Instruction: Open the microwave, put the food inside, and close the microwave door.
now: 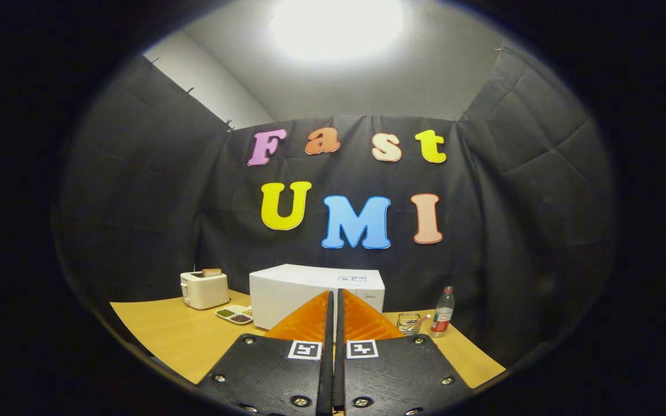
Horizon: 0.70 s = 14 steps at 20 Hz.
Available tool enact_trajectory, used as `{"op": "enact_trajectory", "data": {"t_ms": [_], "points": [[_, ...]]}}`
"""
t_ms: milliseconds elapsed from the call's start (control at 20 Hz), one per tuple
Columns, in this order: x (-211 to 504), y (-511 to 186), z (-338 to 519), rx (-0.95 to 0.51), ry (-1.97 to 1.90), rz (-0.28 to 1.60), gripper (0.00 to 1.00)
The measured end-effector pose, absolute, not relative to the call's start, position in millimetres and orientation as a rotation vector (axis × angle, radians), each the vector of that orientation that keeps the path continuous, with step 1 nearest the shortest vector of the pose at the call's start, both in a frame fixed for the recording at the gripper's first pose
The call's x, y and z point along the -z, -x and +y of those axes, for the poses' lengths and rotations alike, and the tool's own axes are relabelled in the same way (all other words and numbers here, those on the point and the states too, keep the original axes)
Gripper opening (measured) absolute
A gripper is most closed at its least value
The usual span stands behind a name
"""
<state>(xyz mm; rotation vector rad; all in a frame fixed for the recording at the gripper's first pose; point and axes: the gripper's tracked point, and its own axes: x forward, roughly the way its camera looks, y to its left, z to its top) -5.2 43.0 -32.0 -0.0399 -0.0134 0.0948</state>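
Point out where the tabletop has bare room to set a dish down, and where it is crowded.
Bare table lies in front of the toaster, beside the shut gripper. Crowded: the divided dish sits between toaster and microwave; the glass and bottle stand close together beside the microwave.

The gripper view rides on the gripper [334,296] and looks forward along its two fingers, which meet tip to tip. It sits back from the table's [159,335] near edge, raised above it, facing the microwave [298,286] at the far edge and the booth wall.
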Motion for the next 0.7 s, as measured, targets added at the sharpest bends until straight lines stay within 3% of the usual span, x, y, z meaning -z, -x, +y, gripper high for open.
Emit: {"op": "enact_trajectory", "data": {"t_ms": [250,300,350,400,500,600,700], "points": [[56,7,53,-0.148,0.070,0.049,0.03],[55,7,54,-0.147,0.078,0.047,0.27],[55,7,53,-0.136,0.084,0.046,0.43],[55,6,49,-0.119,0.086,0.046,0.65],[57,6,49,-0.103,0.071,0.055,0.88],[56,8,55,-0.120,0.070,0.055,0.96],[52,8,51,-0.113,0.075,0.039,0.97]]}}
